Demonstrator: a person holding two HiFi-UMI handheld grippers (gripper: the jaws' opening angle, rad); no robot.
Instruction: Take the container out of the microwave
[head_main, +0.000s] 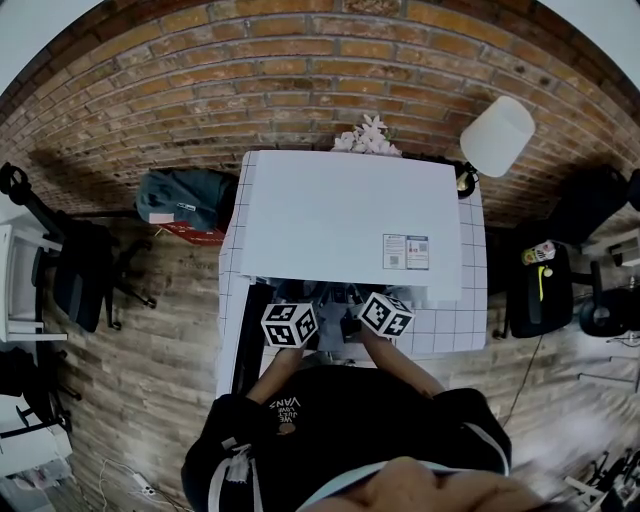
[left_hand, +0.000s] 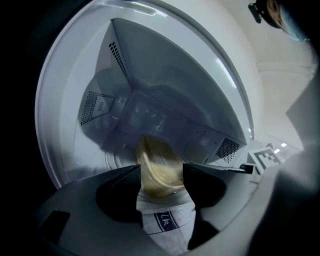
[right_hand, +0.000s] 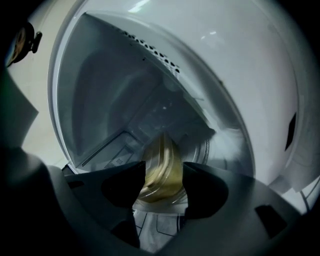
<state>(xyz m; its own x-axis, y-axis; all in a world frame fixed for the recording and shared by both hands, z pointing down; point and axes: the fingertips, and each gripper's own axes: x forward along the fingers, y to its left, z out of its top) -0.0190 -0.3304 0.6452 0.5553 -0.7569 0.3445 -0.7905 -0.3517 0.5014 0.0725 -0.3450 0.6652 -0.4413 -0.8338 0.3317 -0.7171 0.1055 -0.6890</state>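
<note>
A white microwave (head_main: 350, 215) stands on a tiled table (head_main: 452, 330), and both gripper views look into its open cavity (left_hand: 150, 75). A clear container (left_hand: 159, 167) with yellowish contents sits at the front of the cavity floor. My left gripper (left_hand: 162, 174) has the container between its widely spread jaws, with no firm press visible. The right gripper (right_hand: 164, 174) faces the same container (right_hand: 162, 167), and its pads lie against both sides. In the head view only the two marker cubes show, the left (head_main: 290, 325) and the right (head_main: 386, 314), at the microwave's front.
The microwave door (head_main: 248, 340) hangs open at the front left. A white lamp shade (head_main: 497, 135) stands at the table's back right. A dark bag (head_main: 185, 195) and an office chair (head_main: 75, 265) are on the floor at left. More chairs stand at right.
</note>
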